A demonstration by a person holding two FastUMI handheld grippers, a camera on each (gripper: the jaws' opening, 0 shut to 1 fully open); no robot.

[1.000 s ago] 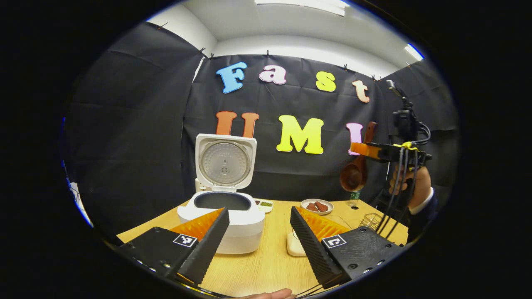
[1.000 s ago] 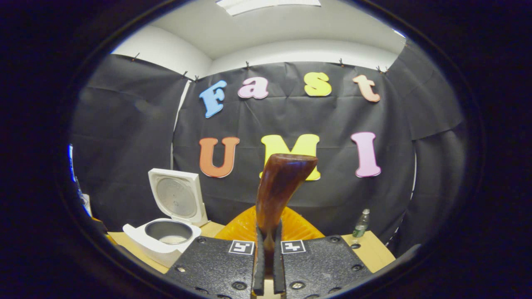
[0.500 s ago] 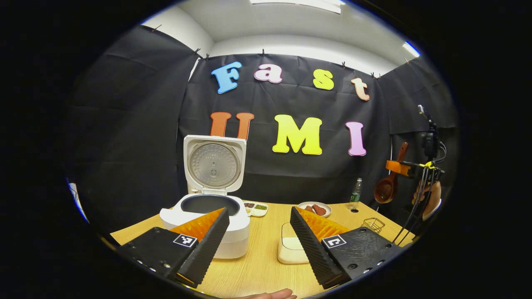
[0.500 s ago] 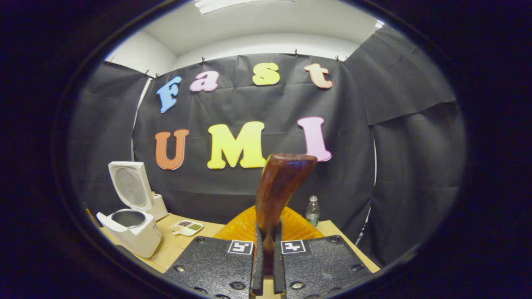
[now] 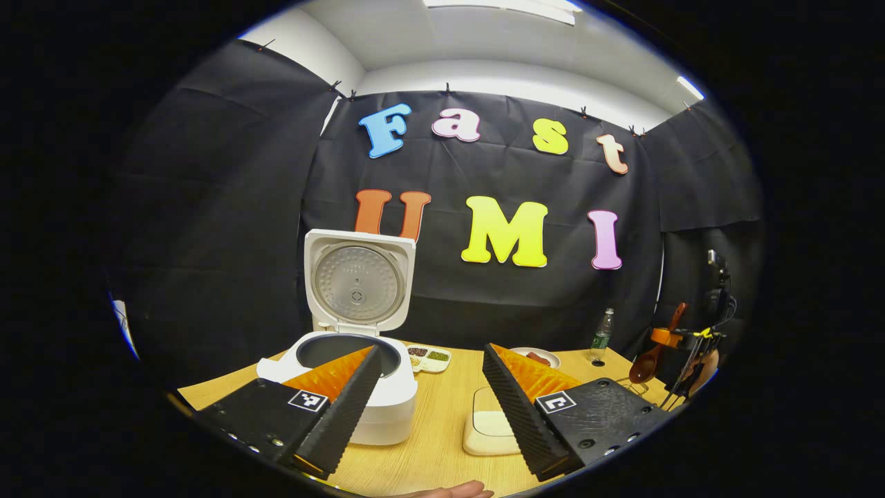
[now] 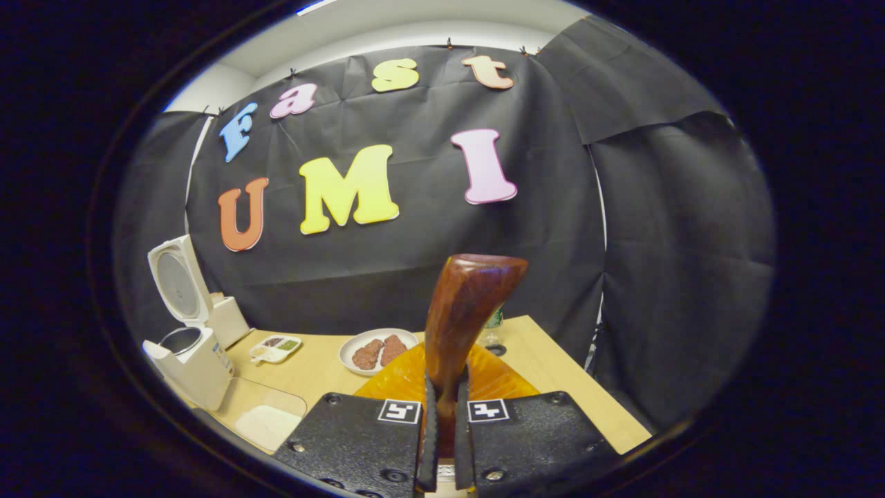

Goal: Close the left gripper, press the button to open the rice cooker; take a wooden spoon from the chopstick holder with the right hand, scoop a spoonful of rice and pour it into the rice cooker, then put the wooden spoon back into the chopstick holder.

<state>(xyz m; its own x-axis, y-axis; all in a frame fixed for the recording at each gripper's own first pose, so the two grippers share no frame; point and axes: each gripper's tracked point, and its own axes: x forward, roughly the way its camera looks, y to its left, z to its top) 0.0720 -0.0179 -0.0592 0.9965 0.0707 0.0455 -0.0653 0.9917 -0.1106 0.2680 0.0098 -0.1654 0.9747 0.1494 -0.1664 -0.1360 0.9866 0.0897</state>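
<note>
Two grippers were in play. In the left gripper view, the left gripper (image 5: 430, 401) stood at the bottom centre with its fingers spread wide apart and nothing between them, above the wooden table (image 5: 429, 449). Behind its left finger sat the white rice cooker (image 5: 352, 387), lid (image 5: 358, 280) standing upright and open, the dark inner pot showing. Between the fingers, lower centre, lay a shallow white container of rice (image 5: 487, 429). Farther back were a small divided dish (image 5: 429, 356), a plate of brown food (image 5: 536, 356) and a plastic bottle (image 5: 601, 335). At the right edge of that view the right gripper (image 5: 667, 337) held the wooden spoon (image 5: 653, 356), bowl downward, above a wire chopstick holder (image 5: 639, 387) that was partly hidden. In the right gripper view, the right gripper (image 6: 442, 429) was clamped at bottom centre on the wooden spoon (image 6: 463, 311), whose handle end rose upright between the pressed fingers. The rice cooker (image 6: 183, 353) sat at the left edge, the rice container (image 6: 266, 418) lower left, and the plate (image 6: 377, 351) just left of centre.
</note>
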